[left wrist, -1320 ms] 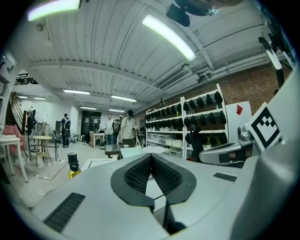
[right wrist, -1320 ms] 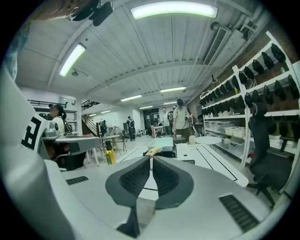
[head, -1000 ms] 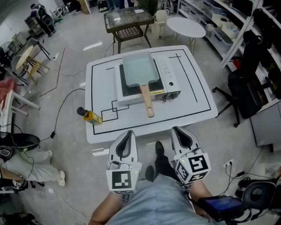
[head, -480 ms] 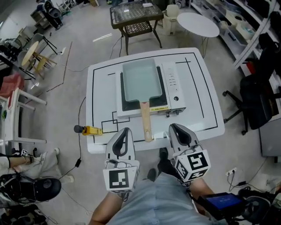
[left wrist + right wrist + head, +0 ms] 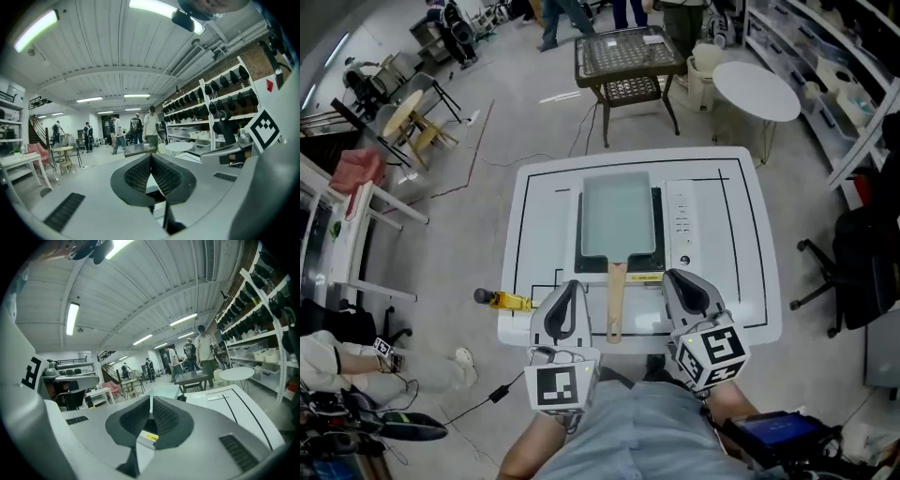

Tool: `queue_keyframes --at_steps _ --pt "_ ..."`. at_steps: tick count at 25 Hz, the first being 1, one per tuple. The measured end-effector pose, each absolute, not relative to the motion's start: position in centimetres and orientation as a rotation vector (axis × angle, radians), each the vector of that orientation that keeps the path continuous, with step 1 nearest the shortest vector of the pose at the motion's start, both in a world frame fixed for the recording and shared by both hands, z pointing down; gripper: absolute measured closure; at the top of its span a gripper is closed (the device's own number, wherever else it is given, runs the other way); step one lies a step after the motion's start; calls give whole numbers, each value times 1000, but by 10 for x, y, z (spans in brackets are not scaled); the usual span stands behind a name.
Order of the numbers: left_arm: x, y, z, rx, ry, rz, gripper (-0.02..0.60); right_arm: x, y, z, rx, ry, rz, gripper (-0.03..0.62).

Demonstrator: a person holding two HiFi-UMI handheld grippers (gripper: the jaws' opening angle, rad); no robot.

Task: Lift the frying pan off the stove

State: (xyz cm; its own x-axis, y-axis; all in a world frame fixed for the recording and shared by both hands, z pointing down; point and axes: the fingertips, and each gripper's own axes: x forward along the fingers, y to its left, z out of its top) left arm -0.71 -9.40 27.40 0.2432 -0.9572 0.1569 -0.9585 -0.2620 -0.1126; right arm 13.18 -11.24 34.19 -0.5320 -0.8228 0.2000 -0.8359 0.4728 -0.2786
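A rectangular pale green frying pan (image 5: 619,214) sits on a white portable stove (image 5: 677,225) in the middle of a white table (image 5: 544,211). Its wooden handle (image 5: 615,300) points toward me, out over the stove's front. My left gripper (image 5: 569,284) hangs over the table's front edge just left of the handle, jaws shut and empty. My right gripper (image 5: 677,276) is level with it to the right of the handle, also shut on nothing. In the right gripper view the pan (image 5: 164,391) shows beyond the shut right gripper (image 5: 151,398). The left gripper (image 5: 151,156) looks across the room.
A yellow and black object (image 5: 504,300) lies at the table's front left corner. Behind the table stand a black mesh-top table (image 5: 630,52) and a round white table (image 5: 757,89). A black office chair (image 5: 862,272) and shelves are at the right. People walk at the far end.
The table, stove and pan have come closer. Both grippers now reach the table's front edge on either side of the handle. Their jaws stay shut.
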Motion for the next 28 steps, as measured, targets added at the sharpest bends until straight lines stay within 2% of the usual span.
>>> queue_keyframes --at_steps 17,28 --pt "-51 -121 254 2365 -2073 177 565 91 -152 326 1338 -2745 452 543" --pt "-53 -143 303 2316 -1921 256 565 83 -139 390 1197 -2677 934 543"
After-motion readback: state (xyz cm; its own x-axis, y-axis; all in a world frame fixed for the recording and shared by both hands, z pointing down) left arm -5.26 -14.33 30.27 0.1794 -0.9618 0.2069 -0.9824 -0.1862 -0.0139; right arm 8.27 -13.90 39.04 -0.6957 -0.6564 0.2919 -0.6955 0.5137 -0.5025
